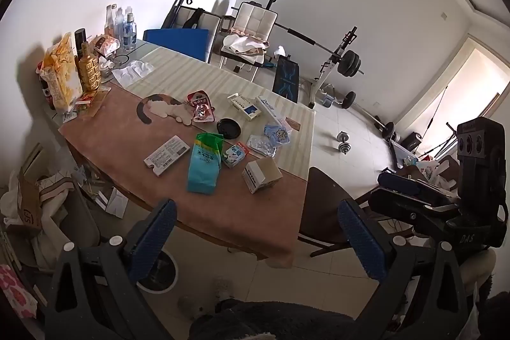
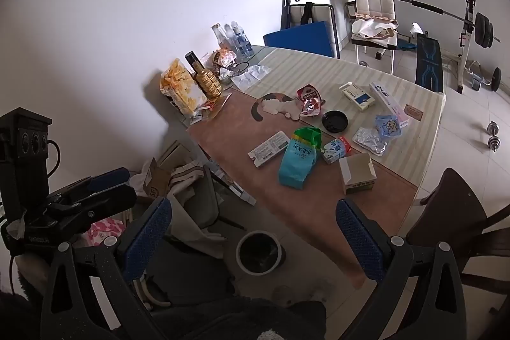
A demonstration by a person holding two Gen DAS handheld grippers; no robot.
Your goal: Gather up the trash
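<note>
Cluttered table under a brown and striped cloth, in a white-walled room with a weight bench.
Scattered mid-table: a crumpled blue-green bag, small cartons (one with flaps open), foil blister packs, a round black lid. Below the near edge, a white-rimmed bin. Both left gripper and right gripper spread wide, holding nothing.

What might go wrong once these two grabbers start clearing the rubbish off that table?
Both tools, left tool and right tool, hang open above the table's near edge, holding nothing.
1. The green-and-blue bag, small milk carton and open cardboard box sit close together; grabbing one may knock another.
2. The bin stands on the floor beside the table; a dropped piece might miss it.
</note>
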